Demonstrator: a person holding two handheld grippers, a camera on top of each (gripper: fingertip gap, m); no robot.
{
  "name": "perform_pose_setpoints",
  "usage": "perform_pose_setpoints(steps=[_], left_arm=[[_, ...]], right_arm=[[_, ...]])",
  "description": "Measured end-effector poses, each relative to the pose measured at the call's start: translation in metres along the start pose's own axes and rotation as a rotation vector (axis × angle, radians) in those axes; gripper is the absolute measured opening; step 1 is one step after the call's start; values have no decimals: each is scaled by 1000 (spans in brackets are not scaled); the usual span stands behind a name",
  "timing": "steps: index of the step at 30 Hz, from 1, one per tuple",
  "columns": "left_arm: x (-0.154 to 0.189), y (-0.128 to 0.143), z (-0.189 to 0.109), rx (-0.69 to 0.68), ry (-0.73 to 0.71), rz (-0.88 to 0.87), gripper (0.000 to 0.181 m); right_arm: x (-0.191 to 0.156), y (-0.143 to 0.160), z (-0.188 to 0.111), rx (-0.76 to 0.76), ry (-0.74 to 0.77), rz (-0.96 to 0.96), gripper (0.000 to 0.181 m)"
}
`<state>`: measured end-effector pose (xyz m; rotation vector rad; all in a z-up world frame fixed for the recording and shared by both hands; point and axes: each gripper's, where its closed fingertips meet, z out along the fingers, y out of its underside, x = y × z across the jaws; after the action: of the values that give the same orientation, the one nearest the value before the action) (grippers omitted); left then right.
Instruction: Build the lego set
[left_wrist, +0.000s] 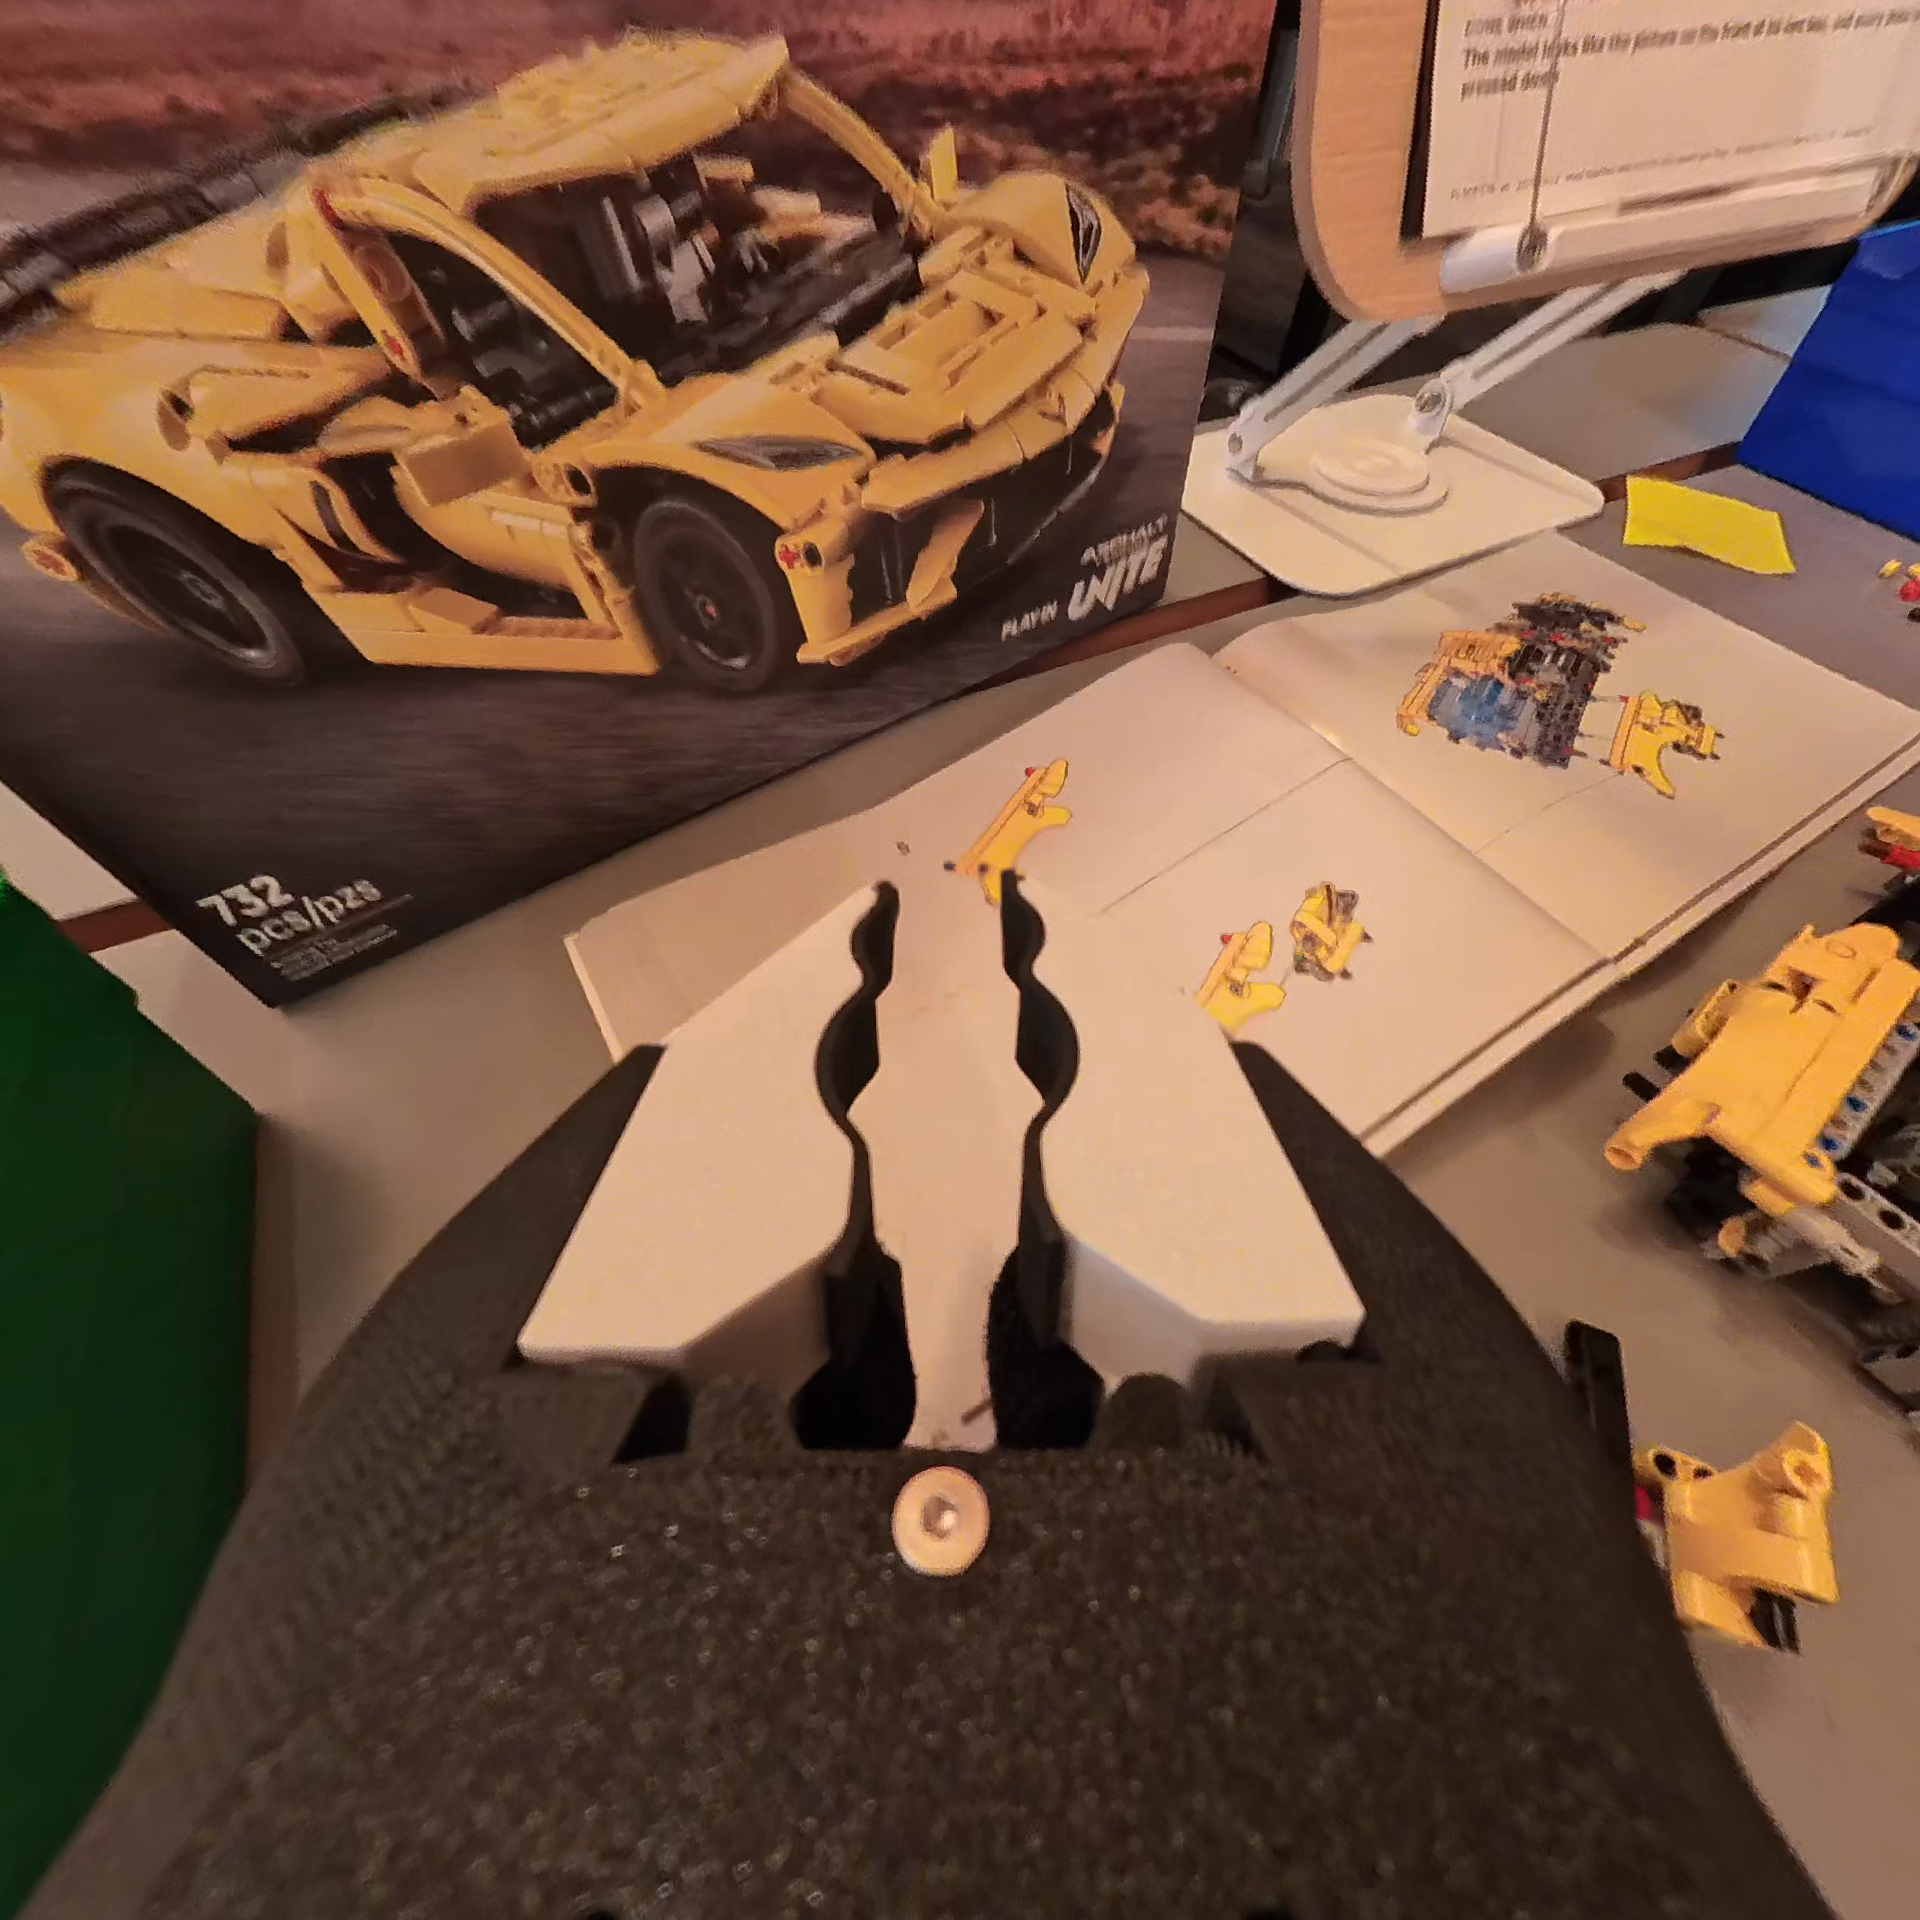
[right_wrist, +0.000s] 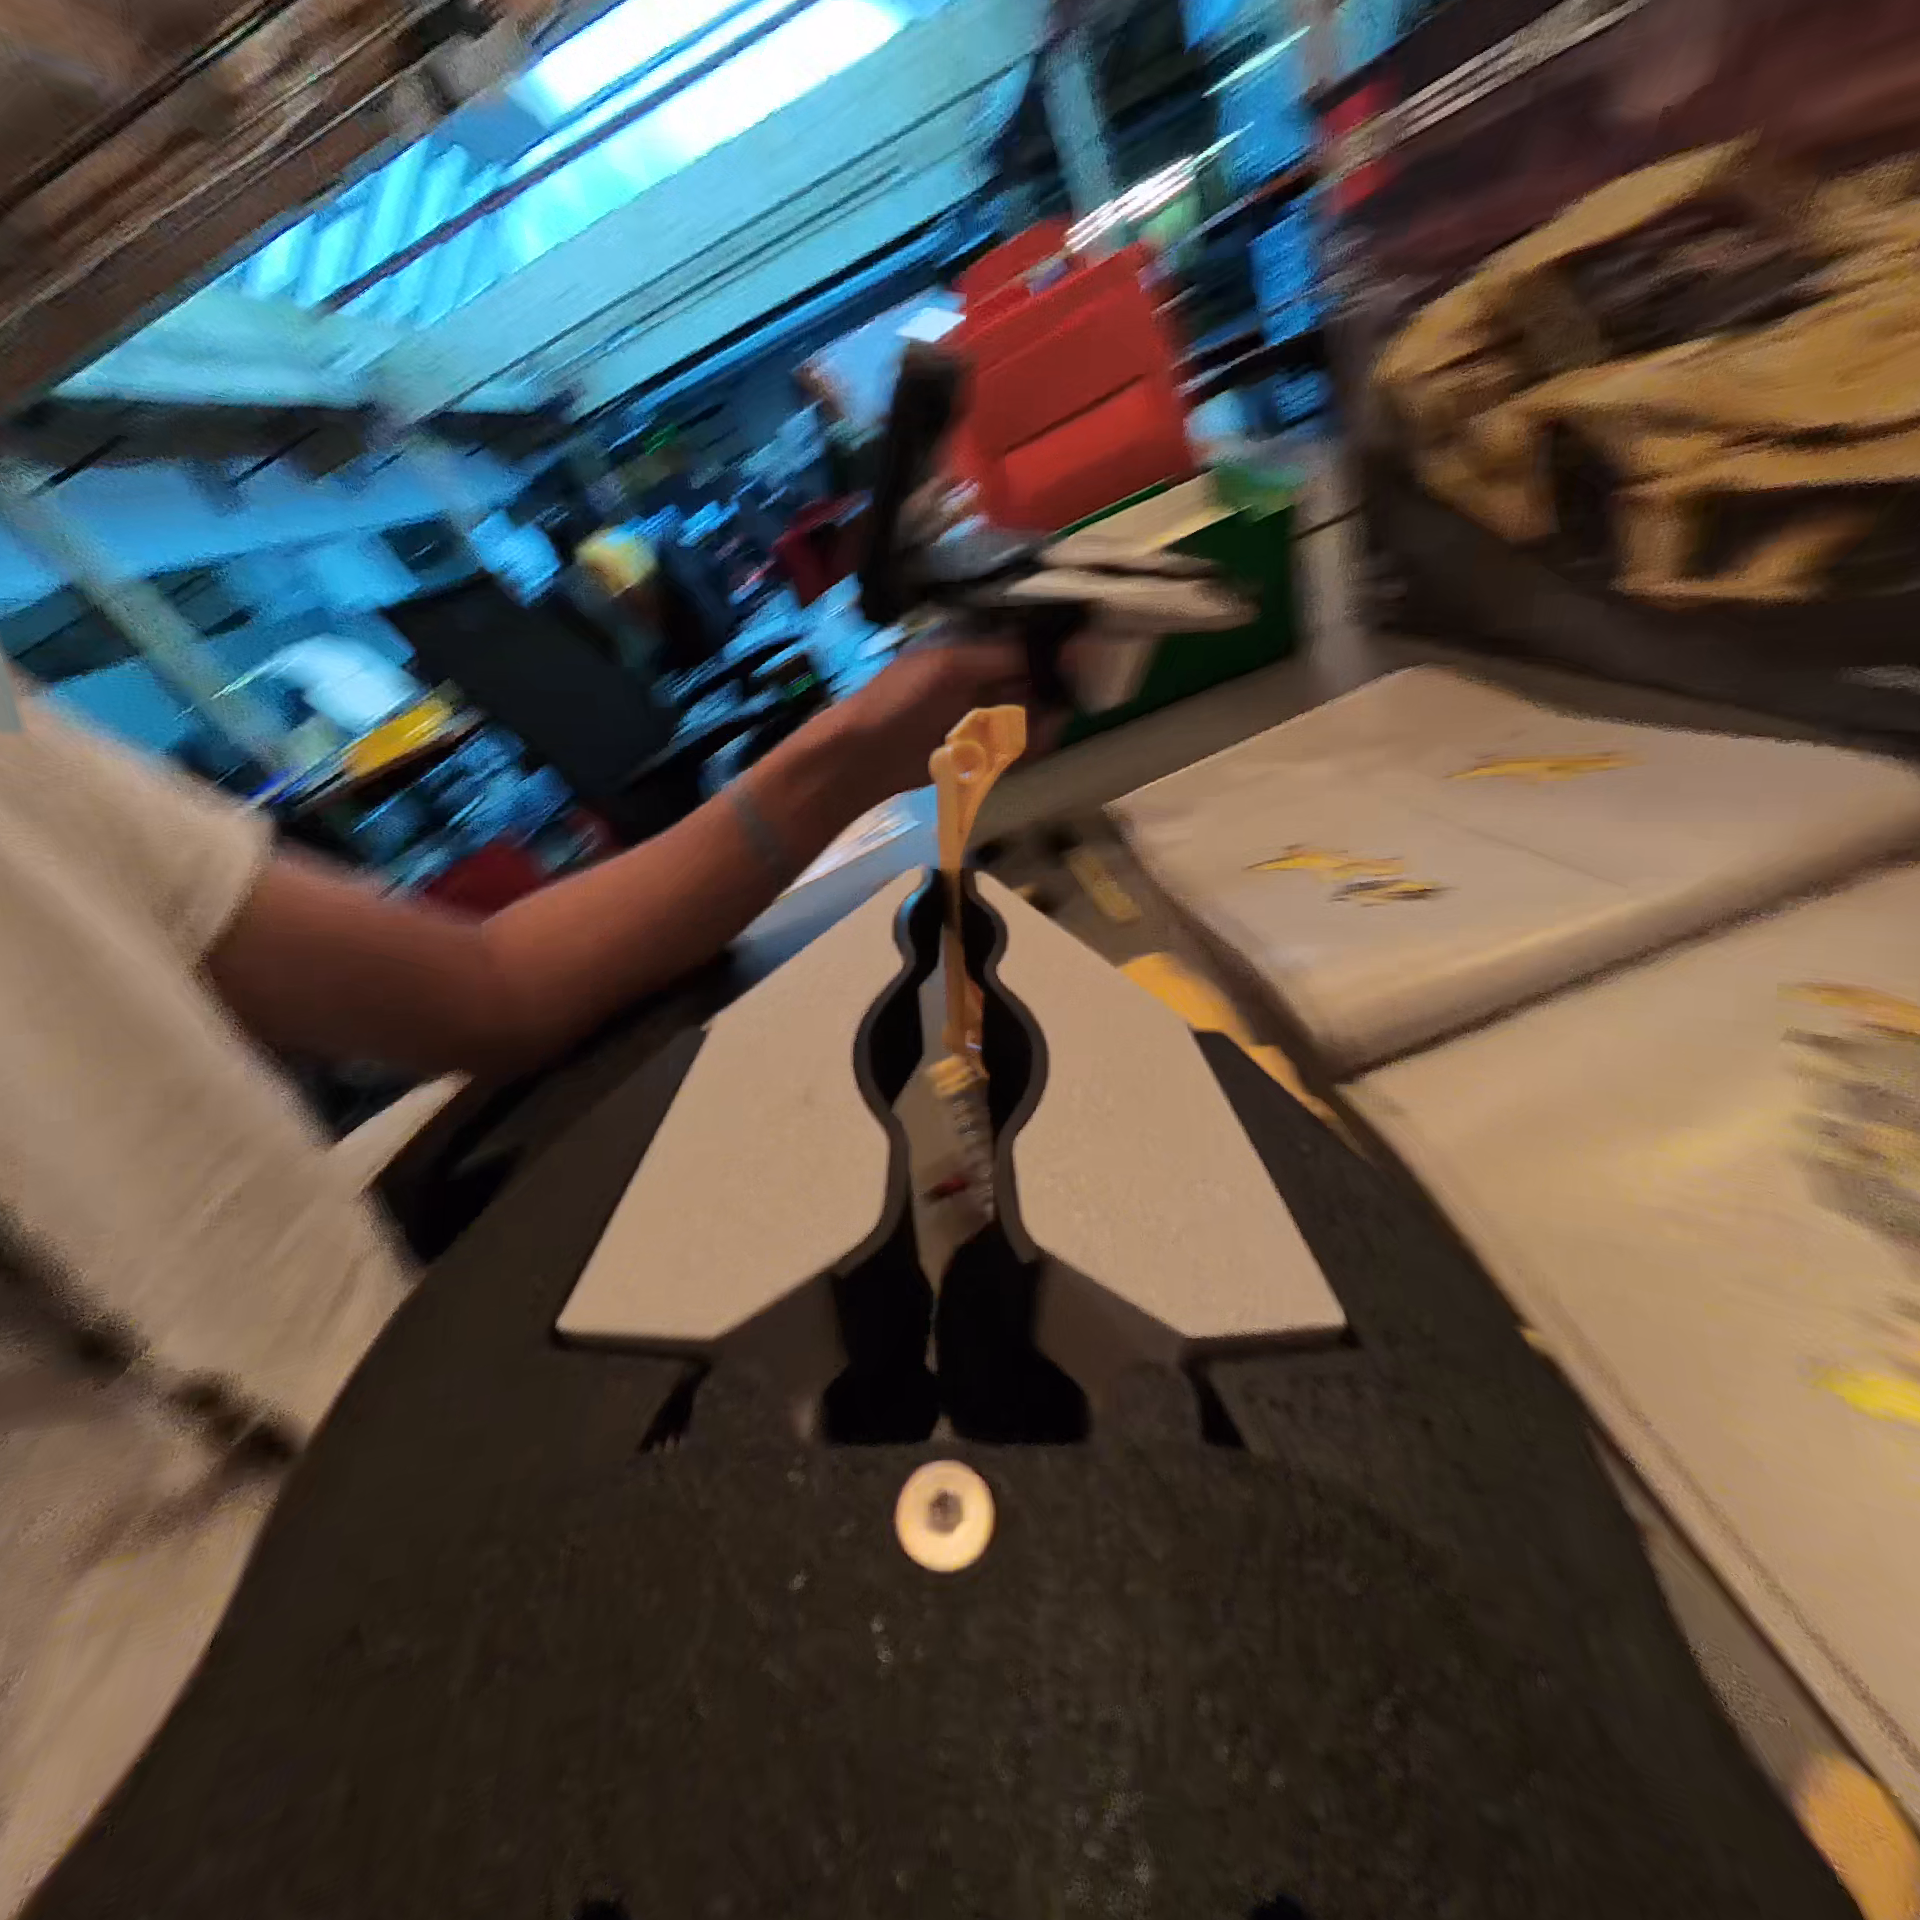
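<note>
My left gripper (left_wrist: 943, 894) is open and empty, held above the near edge of the open instruction booklet (left_wrist: 1455, 831). The partly built yellow and grey car model (left_wrist: 1787, 1101) lies on the table to its right. A small yellow sub-assembly (left_wrist: 1745, 1538) lies nearer, at the lower right. My right gripper (right_wrist: 951, 883) is shut on a thin yellow lego piece (right_wrist: 966, 790) that sticks up past the fingertips. The right wrist view is heavily blurred. In it the person's arm (right_wrist: 623, 914) holds the left gripper (right_wrist: 1049, 582) farther off.
The set's box (left_wrist: 582, 436) with the yellow car picture stands at the back left. A white stand (left_wrist: 1382, 488) holding a printed sheet is behind the booklet. A yellow note (left_wrist: 1704, 525) and a blue bin (left_wrist: 1860, 384) are at the right, a green object (left_wrist: 94, 1195) at the left. The tips of one gripper are about 30 centimetres away from the tips of the other. The small yellow sub-assembly (left_wrist: 1745, 1538) is about 20 centimetres from both grippers' fingertips.
</note>
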<state>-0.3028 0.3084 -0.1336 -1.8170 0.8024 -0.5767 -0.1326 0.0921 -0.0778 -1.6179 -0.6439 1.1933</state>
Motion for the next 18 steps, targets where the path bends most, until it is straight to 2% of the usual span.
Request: perform_pose_setpoints(steps=[2,5,7,9,11,14,15,18], left_arm=[[8,20,4,-119,50,-10,20],[12,60,7,-340,55,51,26],[7,82,8,-451,8,102,31],[5,93,11,-496,-6,95,32],[11,97,15,-500,33,31,33],[13,96,18,-490,43,-4,34],[14,96,18,-486,42,-8,35],[18,95,20,-485,38,-1,38]], right_arm=[[-43,30,8,-231,-171,-48,2],[-79,108,3,-723,-197,-213,2],[-83,141,0,-906,-133,-284,2],[-86,162,-2,-996,-98,-312,2],[-78,172,-3,-1017,-31,-379,2],[-78,188,-10,-1045,-22,-340,2],[-78,191,-10,-1031,-23,-319,5],[-82,183,-7,-958,-40,-260,33]])
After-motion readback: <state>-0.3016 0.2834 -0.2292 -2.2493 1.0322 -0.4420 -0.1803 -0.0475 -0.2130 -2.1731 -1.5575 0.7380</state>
